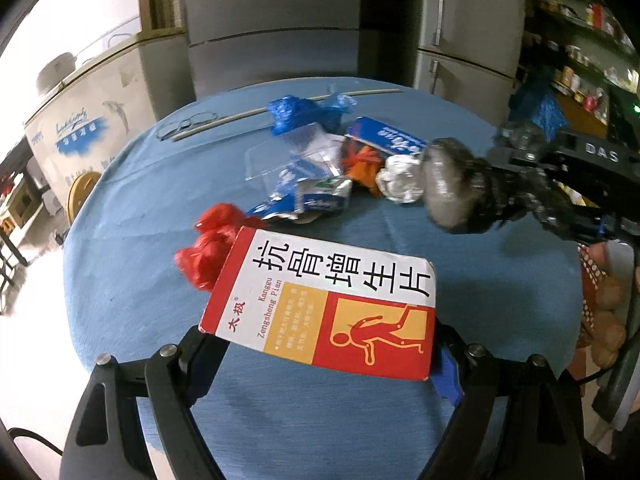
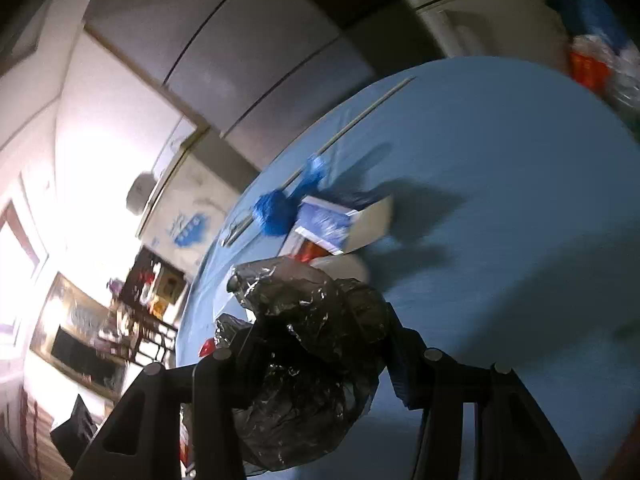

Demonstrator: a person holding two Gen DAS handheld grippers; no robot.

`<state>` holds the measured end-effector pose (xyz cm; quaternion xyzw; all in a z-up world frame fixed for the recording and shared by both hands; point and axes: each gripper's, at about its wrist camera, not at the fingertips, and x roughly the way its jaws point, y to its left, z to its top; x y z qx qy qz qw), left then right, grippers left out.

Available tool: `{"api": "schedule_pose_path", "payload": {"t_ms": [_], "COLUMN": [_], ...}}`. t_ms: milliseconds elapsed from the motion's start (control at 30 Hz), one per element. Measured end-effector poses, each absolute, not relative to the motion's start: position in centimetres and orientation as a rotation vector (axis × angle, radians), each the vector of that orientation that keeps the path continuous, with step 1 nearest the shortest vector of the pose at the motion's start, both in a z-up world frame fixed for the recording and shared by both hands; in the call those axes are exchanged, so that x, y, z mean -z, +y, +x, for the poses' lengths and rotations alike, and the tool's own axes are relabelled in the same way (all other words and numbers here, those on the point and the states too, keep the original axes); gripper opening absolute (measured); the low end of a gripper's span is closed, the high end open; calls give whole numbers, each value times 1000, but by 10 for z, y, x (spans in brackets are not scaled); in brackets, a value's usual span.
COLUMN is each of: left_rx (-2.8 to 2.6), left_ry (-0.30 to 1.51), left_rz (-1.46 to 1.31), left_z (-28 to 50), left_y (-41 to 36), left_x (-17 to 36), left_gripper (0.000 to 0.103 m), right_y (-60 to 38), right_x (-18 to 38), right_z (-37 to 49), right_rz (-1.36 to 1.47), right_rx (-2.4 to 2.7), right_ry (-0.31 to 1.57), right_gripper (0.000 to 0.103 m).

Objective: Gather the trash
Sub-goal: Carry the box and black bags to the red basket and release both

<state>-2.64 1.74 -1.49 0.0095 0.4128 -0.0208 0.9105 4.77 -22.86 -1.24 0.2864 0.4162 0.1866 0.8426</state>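
- Nearest the left wrist camera, the left gripper (image 1: 320, 356) pinches a red, white and yellow medicine box (image 1: 324, 304) by its two short ends, its jaws spread wide around the flat carton, which hangs above the blue tablecloth (image 1: 132, 280).
- Just behind the box's left corner lies a crumpled red plastic bag (image 1: 208, 248), resting on the cloth.
- Beyond that sits the main heap of trash: a flattened blue-and-white carton (image 1: 308, 196), a clear plastic tray (image 1: 280, 156), an orange scrap (image 1: 362, 164), a ball of silver foil (image 1: 400, 180) and a second blue-and-white box (image 1: 384, 138).
- Level with the heap on the right, the right gripper (image 1: 460, 196) reaches in from the edge of the view, its jaws nearly together on a wad of dark, shiny crumpled plastic (image 1: 452, 188) lifted off the table.
- Seen through the right wrist camera, the same wad (image 2: 308, 356) fills the space between the gripper's (image 2: 316, 344) fingers, though the picture is blurred.
- Farther back lie a blue plastic bag (image 1: 296, 112), a thin wooden stick (image 1: 240, 116) and a pair of glasses (image 1: 188, 124).
- Behind the table stand grey cabinets (image 1: 272, 20), and shelves of goods (image 1: 580, 40) on the right.
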Motion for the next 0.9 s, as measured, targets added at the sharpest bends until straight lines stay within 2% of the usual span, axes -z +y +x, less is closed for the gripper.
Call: {"api": "schedule_pose_path", "payload": {"t_ms": [533,900], "left_rx": [243,373], "left_ry": [814,806], "left_rz": [156,248], "left_z": [-13,-8], "left_y": [-82,-157], "left_x": [-9,-14], "left_gripper": [86,87], "right_y": [-443,-517], "right_x": [8,32], "right_z": [-51,-74], "right_rz": [777,680], "right_rx": [75,348], "right_ry": [720,763], "right_gripper": [53,53]}}
